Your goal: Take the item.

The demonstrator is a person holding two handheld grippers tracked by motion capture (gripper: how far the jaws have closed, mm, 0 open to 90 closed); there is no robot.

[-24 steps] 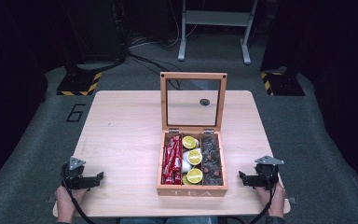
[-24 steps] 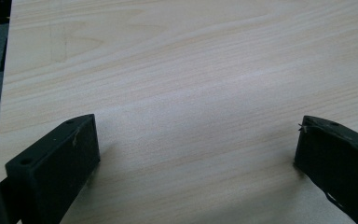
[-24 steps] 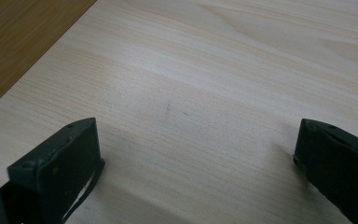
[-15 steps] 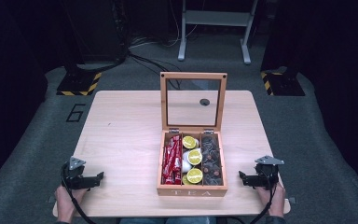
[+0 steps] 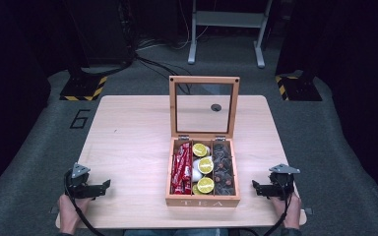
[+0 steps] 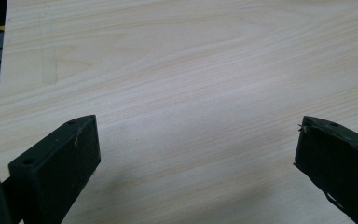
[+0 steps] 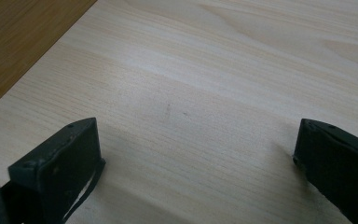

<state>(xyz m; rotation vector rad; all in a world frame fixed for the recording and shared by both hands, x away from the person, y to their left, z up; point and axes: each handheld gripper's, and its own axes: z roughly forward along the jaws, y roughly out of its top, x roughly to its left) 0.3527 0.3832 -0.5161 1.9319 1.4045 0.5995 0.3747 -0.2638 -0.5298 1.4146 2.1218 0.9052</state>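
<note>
A wooden tea box stands near the table's front edge, its glass lid raised upright. Inside lie red packets, lime slices and dark pieces in separate compartments. My left gripper rests at the front left of the table, pointing toward the box; its jaws stand wide apart over bare wood, nothing between them. My right gripper sits at the front right, pointing at the box's side, open as well. The box's brown wall shows at the upper left of the right gripper view.
The light wooden table stands on grey carpet marked with a black 6. Stand bases with yellow-black stripes and a metal frame stand behind the table. A small dark spot shows through the lid.
</note>
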